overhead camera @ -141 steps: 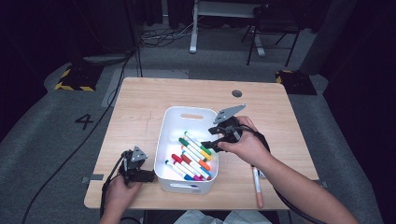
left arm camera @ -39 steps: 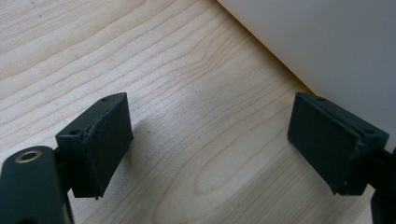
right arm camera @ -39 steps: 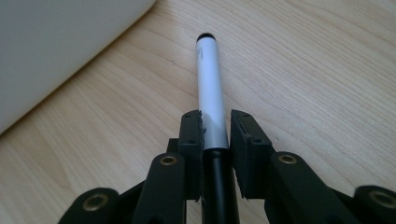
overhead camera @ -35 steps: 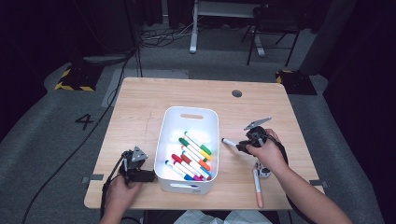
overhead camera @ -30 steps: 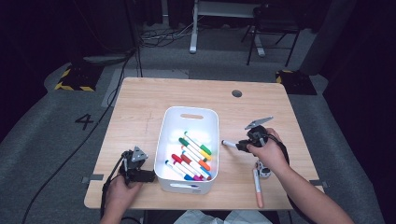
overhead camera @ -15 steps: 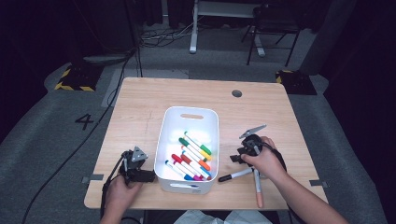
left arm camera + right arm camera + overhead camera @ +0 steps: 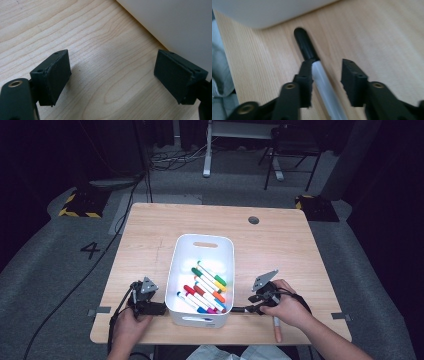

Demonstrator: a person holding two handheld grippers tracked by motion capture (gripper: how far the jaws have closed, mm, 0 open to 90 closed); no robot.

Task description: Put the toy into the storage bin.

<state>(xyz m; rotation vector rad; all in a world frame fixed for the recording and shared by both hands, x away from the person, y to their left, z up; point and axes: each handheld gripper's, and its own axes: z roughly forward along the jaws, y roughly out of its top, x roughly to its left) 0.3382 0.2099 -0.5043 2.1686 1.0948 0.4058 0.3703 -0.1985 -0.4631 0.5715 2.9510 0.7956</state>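
Lowered from above the white bin (image 7: pixel 181 270) to the table beside its near right corner, the right gripper (image 7: pixel 325 75) now has its jaws parted around a black-capped marker (image 7: pixel 305 45) lying on the wood. Judging by this, the marker is being set down; retreat comes next. Left of the bin, the left gripper (image 7: pixel 112 75) rests with jaws wide apart, empty.

White bin (image 7: pixel 202 251) sits mid-table and blocks the straight path between the hands; left gripper (image 7: pixel 146 307) is just beside its left wall, right gripper (image 7: pixel 245 309) just off its near-right corner with a black-capped marker (image 7: pixel 317 72) lying between the parted jaws. Another marker (image 7: pixel 276 330) lies by the right hand near the front edge. Table (image 7: pixel 280 245) is bare wood behind and on both sides of the bin.
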